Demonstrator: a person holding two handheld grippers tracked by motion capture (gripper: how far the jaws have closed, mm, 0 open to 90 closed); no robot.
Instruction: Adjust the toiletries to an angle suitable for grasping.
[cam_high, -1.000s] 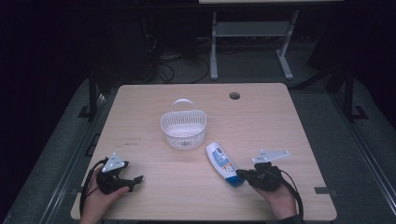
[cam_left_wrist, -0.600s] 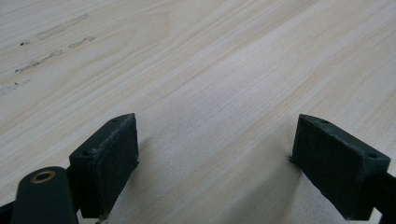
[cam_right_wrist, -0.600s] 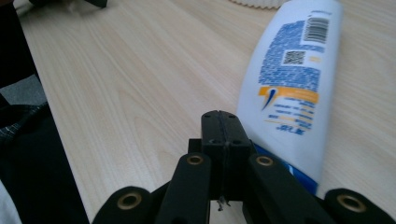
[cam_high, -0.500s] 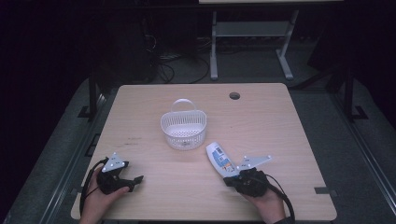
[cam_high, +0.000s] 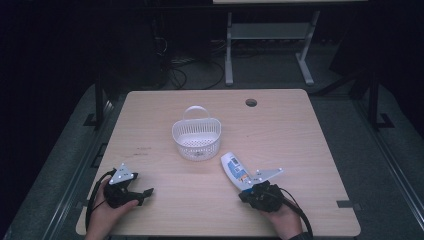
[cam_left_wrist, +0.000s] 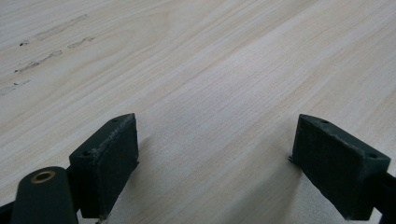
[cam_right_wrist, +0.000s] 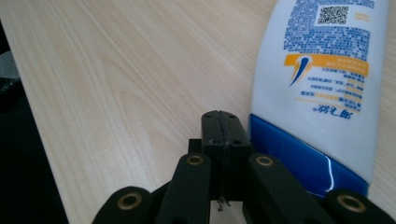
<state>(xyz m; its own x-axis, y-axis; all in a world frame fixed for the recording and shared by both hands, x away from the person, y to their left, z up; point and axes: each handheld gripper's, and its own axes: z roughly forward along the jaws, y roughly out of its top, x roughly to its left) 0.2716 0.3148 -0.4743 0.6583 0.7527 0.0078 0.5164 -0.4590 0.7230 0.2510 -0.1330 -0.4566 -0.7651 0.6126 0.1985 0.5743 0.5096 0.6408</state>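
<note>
At the near right corner of the bench, the right gripper (cam_high: 248, 192) sits low with its jaws pressed flat together and nothing between them; the right gripper view shows the two black pads (cam_right_wrist: 223, 133) meeting in a tight seam. Just beside that closed tip, touching or nearly so, lies the white plastic bottle with a blue cap and blue-and-orange label (cam_high: 236, 170). It lies flat on the pale wooden bench (cam_high: 295, 135), cap end toward the gripper, long axis running away from the person and slightly leftward, toward the white perforated plastic basket with a hoop handle (cam_high: 196, 137). From the gripper's own camera, the bottle (cam_right_wrist: 322, 84) sits off to one side of the jaws, not in line with them. So my read: these jaws must open and shift sideways across the bottle's body before any grasp. Over on the near left, the left gripper (cam_high: 131, 192) rests well apart, jaws spread wide over bare wood. The right hand is clearly the nearer one.
</note>
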